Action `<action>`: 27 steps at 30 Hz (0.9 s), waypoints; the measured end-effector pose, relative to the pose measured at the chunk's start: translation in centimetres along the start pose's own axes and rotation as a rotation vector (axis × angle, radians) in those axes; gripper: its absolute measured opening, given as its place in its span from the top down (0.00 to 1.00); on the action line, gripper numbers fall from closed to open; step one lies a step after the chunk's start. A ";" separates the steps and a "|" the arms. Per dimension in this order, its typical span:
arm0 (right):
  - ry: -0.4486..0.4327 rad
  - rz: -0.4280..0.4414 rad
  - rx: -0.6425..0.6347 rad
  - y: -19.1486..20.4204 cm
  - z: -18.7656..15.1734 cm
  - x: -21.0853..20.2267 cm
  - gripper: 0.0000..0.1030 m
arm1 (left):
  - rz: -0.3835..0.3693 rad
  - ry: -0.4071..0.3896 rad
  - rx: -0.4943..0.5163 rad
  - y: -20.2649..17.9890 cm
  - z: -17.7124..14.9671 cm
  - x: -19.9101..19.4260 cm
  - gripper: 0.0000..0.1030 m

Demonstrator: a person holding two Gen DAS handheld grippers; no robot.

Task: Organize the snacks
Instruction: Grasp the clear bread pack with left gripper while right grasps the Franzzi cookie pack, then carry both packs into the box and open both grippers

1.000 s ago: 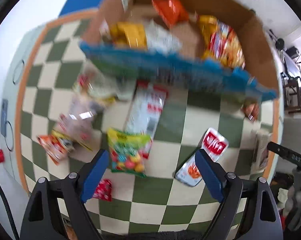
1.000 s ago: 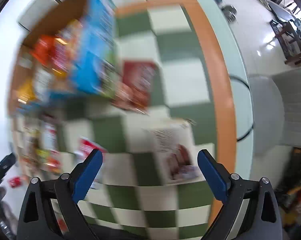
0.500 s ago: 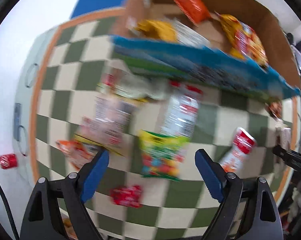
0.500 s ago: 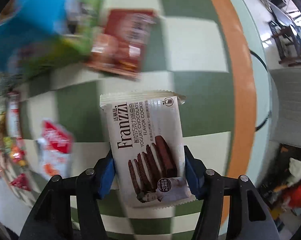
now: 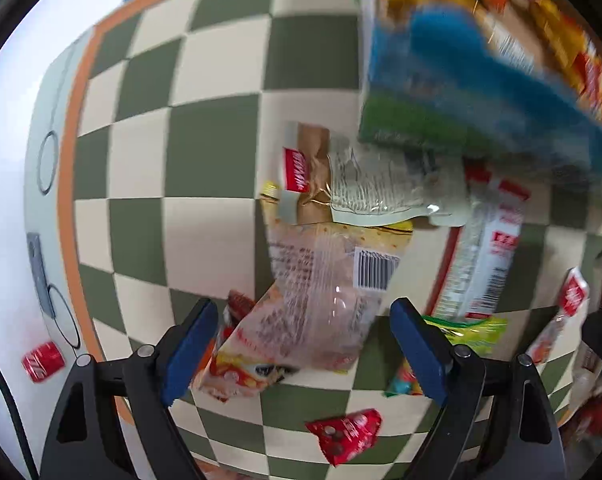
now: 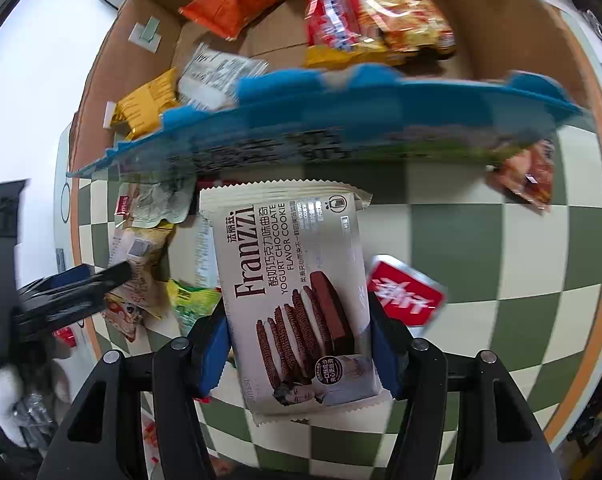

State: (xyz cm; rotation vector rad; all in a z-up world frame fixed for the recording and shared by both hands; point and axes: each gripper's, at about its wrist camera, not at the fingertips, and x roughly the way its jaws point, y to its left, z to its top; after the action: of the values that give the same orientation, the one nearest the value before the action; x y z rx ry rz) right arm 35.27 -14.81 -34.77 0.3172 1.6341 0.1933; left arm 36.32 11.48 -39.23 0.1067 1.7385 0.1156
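One cardboard box (image 6: 501, 32), upper part of the right wrist frame. Holds five snack packets, as far as can be counted: one orange packet (image 6: 229, 4), two red and yellow packets (image 6: 381, 12) at upper right, one yellow packet (image 6: 145, 106), one white packet (image 6: 217, 74). Below the box: one cookie pack (image 6: 297, 280) at centre, one red and white sachet (image 6: 405, 292), one reddish packet (image 6: 525, 176) at right. In the left wrist frame: one clear bag (image 5: 329, 292) with a barcode, one green candy bag (image 5: 465, 328), one long white packet (image 5: 489, 248), one small red packet (image 5: 345, 434), one red can (image 5: 43, 360) at lower left.

"Franzzi" on cookie packet (image 6: 297, 292)
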 end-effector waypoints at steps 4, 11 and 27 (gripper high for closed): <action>0.017 -0.006 -0.006 0.9 0.6 1.5 0.38 | 0.013 0.004 0.017 -0.3 0.4 1.3 0.14; 0.028 -0.018 0.004 1.8 1.1 2.6 0.38 | 0.014 -0.024 -0.007 0.2 -0.8 0.8 0.63; 0.026 0.052 0.024 0.9 -2.3 1.5 0.38 | -0.147 -0.133 -0.113 -0.4 -8.4 -5.8 0.64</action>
State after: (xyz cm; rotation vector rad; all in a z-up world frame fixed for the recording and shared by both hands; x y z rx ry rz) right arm 33.01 -13.34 -35.69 0.3770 1.6558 0.2185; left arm 29.01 10.17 -32.24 -0.0945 1.5973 0.0965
